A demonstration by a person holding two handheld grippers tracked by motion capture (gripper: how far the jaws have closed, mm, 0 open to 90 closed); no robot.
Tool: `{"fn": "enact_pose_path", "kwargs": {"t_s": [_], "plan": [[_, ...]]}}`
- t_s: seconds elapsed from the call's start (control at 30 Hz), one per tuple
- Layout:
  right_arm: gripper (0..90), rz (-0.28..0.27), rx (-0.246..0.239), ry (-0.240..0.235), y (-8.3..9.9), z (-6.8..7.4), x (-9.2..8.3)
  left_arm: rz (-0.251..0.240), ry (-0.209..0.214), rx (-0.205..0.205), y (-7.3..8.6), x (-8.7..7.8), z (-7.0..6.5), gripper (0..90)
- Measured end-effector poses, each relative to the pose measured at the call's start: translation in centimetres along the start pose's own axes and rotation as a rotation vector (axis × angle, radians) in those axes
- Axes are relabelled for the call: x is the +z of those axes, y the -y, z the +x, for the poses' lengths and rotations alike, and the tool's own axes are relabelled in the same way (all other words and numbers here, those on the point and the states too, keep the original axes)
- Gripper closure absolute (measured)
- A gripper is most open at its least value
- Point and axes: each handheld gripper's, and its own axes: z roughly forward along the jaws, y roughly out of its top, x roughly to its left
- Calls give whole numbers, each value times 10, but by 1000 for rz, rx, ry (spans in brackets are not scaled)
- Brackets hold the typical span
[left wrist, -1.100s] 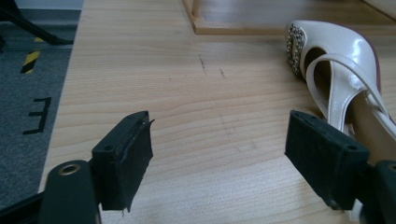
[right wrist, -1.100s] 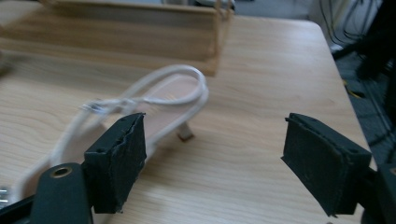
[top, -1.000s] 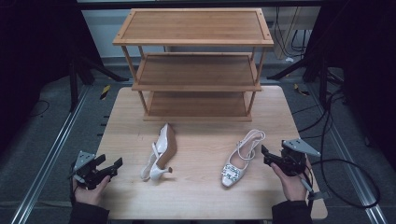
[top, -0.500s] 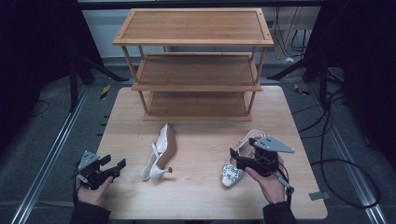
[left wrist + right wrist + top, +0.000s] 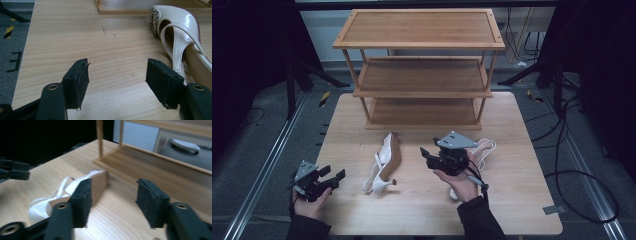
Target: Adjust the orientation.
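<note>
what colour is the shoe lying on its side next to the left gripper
Glossy cream-white shoe with a sparkly toe ornament and tan sole; the left gripper view shows it best.

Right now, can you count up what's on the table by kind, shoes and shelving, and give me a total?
White high-heeled sandals: 2, one lying on its side, one partly behind the right hand
Three-tier wooden shoe rack: 1
Total: 3
</note>
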Motion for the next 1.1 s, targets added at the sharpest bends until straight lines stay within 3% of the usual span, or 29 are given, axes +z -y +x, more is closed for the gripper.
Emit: {"fn": "enact_pose_path", "kwargs": {"t_s": [0.07,0.13,0.2,0.4,0.67,0.83,1.1], "plan": [[550,7,-14,-36,-4,9,9,-1,0,-4,0,0,0,339],[564,14,-26,-52,-6,13,14,0,-1,-4,0,-1,0,341],[622,38,-54,-82,-9,25,30,0,-1,-3,0,-1,0,343],[714,79,-55,-134,-11,39,59,9,0,5,0,0,0,345],[835,194,-105,-200,-1,72,114,12,2,-2,0,1,2,349],[898,254,-142,-229,4,87,131,13,7,-3,0,1,2,351],[899,286,-167,-251,8,97,150,16,14,-3,0,2,2,351]]}}
